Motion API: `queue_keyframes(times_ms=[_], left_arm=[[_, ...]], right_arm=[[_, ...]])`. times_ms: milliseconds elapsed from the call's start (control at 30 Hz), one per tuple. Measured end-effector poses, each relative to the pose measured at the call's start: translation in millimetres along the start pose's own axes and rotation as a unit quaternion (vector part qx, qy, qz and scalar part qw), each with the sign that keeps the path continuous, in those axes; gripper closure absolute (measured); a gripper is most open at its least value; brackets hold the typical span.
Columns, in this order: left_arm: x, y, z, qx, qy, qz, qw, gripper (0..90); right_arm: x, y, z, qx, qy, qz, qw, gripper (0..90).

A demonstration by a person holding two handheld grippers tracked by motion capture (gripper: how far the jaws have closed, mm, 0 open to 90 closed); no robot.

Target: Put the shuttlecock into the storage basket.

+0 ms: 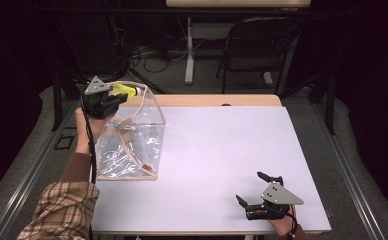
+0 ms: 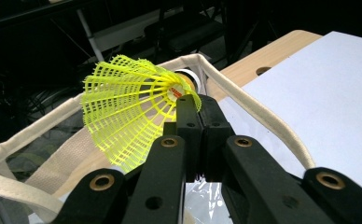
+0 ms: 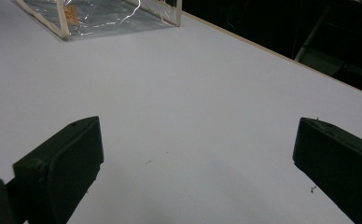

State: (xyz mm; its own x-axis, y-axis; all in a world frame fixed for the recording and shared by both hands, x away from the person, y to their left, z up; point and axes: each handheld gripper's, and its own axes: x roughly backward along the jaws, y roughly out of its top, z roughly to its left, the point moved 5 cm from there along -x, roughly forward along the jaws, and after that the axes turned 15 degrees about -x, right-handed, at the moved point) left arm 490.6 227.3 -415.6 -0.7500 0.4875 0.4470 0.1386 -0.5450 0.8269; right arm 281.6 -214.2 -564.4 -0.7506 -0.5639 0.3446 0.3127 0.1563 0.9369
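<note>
Shuttlecock (image 2: pixel 132 109) pinched in left gripper (image 2: pixel 193 105) over clear bag (image 1: pixel 132 145) rim at far left, drop pending; right gripper (image 1: pixel 258 189) wide, idle on worktop (image 1: pixel 222 150).

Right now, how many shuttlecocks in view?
1. A yellow shuttlecock, clamped in the left hand-held gripper above the clear bag's open top. The bag's glare might hide more.

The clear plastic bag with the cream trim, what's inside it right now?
Through the clear plastic bag with cream trim, only its own cream straps and a small orange tag show. The yellow mesh shuttlecock is above the rim in the left gripper; glare hides some floor.
</note>
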Motion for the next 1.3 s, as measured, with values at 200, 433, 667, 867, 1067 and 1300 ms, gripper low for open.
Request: queue_keyframes(times_ms=[200,433,667,867,1067,1300], left_arm=[[-3.9,-6.2,-2.2,0.003,-0.005,0.006,1.0000,88.7],[-6.1,-10.0,-2.9,0.004,-0.011,0.011,0.9999,88.8],[-7.5,-10.7,-4.0,0.004,-0.011,0.013,0.9998,88.7],[-10.0,-11.9,-5.0,0.002,-0.016,0.019,0.9997,88.6],[-11.7,-13.2,-5.0,0.002,-0.019,0.022,0.9996,88.6],[-14.9,-14.0,-6.1,0.001,-0.024,0.027,0.9993,88.6]], right_arm=[[0.0,-0.1,0.0,-0.001,0.000,0.000,1.0000,1.1],[-0.4,-0.1,-0.1,0.000,0.000,0.000,1.0000,1.1],[-0.2,-0.1,0.0,0.000,0.000,0.000,1.0000,1.1],[-0.3,-0.1,-0.1,0.000,0.000,0.000,1.0000,1.1],[-0.4,-0.1,-0.1,-0.001,0.000,0.000,1.0000,1.1],[-0.5,-0.2,0.0,-0.001,0.001,0.000,1.0000,1.2]])
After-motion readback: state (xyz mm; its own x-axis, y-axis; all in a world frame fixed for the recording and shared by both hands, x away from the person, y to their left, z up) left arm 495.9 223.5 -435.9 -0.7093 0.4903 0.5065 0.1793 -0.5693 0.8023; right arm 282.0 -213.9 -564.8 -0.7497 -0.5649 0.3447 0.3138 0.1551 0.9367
